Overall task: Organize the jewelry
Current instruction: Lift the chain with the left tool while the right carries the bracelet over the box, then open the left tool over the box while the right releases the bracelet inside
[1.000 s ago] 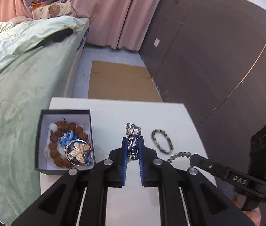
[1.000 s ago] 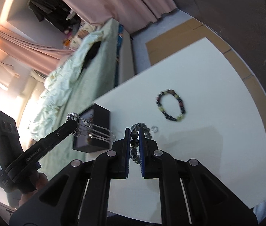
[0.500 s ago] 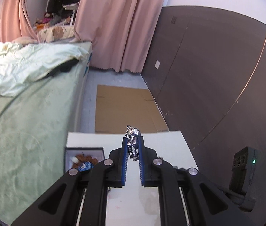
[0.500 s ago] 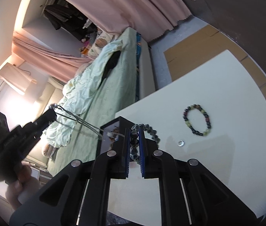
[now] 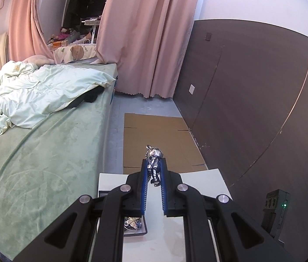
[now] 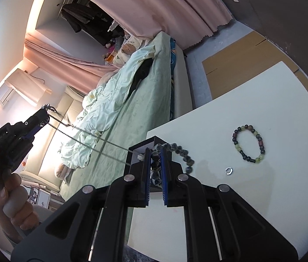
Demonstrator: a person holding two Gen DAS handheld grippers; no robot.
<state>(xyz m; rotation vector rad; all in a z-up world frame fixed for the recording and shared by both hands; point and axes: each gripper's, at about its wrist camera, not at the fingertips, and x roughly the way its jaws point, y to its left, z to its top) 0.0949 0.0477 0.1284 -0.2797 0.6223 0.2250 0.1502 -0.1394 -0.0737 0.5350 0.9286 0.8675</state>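
Raised, the left gripper [image 5: 153, 170] clamps a silver necklace [image 6: 88, 135] taut above the box [image 6: 142, 150]; next, lower it in.

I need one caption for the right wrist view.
Right gripper holds a dark bead bracelet above the white table.

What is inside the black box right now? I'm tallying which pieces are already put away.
In the left wrist view, the black box shows only a corner: a gold-and-silver ornament on a blue piece. The left gripper covers the rest, so its other contents cannot be seen.
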